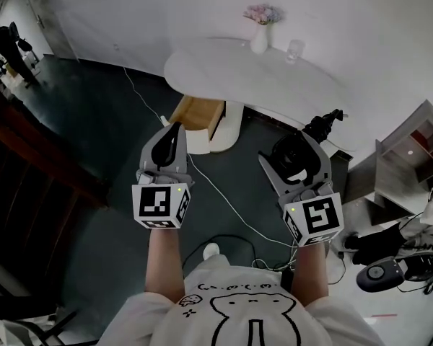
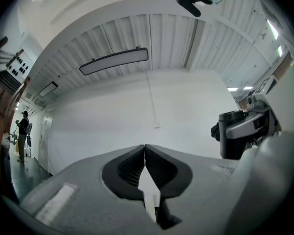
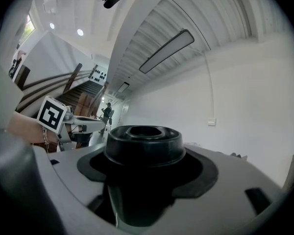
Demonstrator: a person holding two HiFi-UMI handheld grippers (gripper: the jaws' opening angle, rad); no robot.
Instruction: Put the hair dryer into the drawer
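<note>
Seen from above, a person holds two grey grippers up in front of their chest, over a dark floor (image 1: 94, 121). The left hand-held gripper (image 1: 175, 128) has its jaws pressed together with nothing between them; its own view shows the two ribbed pads meeting in a thin line (image 2: 145, 155), pointed at a white wall. The right hand-held gripper (image 1: 285, 147) is clamped on a black hair dryer (image 1: 299, 156), which sits upright between its jaws, and that gripper's view is filled by the dryer's round black barrel (image 3: 144, 146). The dryer is in the air, well apart from the open light wooden drawer (image 1: 195, 112), which juts out below the near edge of a white oval table (image 1: 224, 67). On the table stand a white vase of pale flowers (image 1: 260, 40) and, near it, a clear glass (image 1: 294, 50). A thin white cable (image 1: 224, 197) trails across the floor beneath the grippers.
</note>
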